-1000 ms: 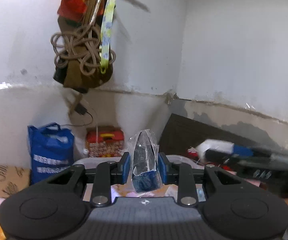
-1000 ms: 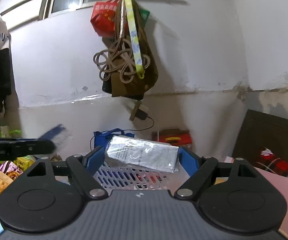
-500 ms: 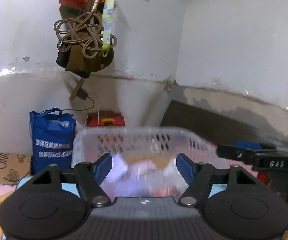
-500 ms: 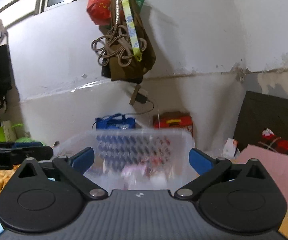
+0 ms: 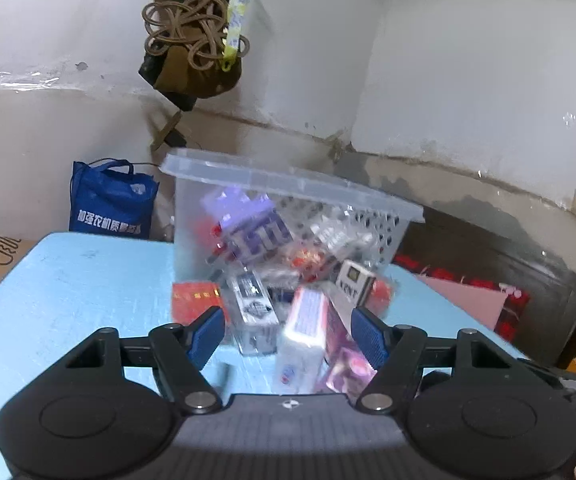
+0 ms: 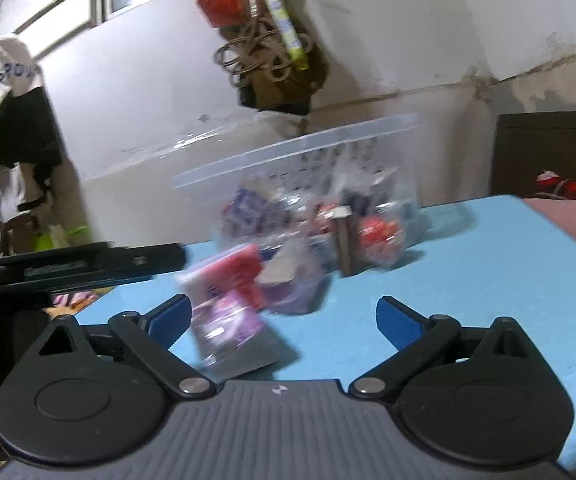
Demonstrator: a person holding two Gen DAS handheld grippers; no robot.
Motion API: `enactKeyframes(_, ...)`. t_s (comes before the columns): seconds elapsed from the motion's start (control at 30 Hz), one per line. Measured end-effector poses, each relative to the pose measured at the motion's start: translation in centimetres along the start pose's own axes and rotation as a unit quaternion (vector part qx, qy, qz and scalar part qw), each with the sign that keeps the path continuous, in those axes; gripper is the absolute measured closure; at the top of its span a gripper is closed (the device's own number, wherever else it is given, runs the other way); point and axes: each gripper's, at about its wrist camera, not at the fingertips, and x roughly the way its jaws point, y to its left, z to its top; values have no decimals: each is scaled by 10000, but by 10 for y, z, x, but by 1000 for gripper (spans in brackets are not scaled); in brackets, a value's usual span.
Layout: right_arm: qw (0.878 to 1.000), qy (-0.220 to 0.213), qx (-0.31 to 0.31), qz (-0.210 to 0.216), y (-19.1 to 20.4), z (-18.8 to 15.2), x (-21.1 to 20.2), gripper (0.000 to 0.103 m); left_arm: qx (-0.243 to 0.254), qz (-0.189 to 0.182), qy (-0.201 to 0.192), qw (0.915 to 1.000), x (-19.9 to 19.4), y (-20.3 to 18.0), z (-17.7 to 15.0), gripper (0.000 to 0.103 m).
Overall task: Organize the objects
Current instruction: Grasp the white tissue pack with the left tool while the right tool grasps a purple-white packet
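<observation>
Both grippers dropped their packets and came down: left gripper (image 5: 288, 334) and right gripper (image 6: 283, 320) now spread with nothing pinched, jaws just opened, clear basket (image 5: 247, 178) tipped on the blue table (image 5: 67, 280), packets (image 5: 302, 336) spilling out.

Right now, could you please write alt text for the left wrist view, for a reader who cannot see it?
A clear plastic basket stands on a light blue table, with small packets piled in front of it. The open left gripper faces the pile and holds nothing. A blue bag stands behind.
</observation>
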Motion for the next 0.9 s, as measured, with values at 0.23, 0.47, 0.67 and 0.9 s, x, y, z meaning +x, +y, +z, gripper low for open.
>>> enactKeyframes(0.23,9975,361,-564,239,19,-12,21,43,-12,16,187,9998,11,-3,-5,33)
enactKeyframes(0.47,9985,241,-492,76,9,-23,1,48,243,6,262,9994,21,-17,-10,34)
enactKeyframes(0.67,9990,122,-315,-307,-12,-24,-23,48,422,153,434,9981,33,-28,-14,63)
enactKeyframes(0.9,9986,96,-283,-430,-19,-23,-21,48,494,300,136,9982,19,-32,-21,76)
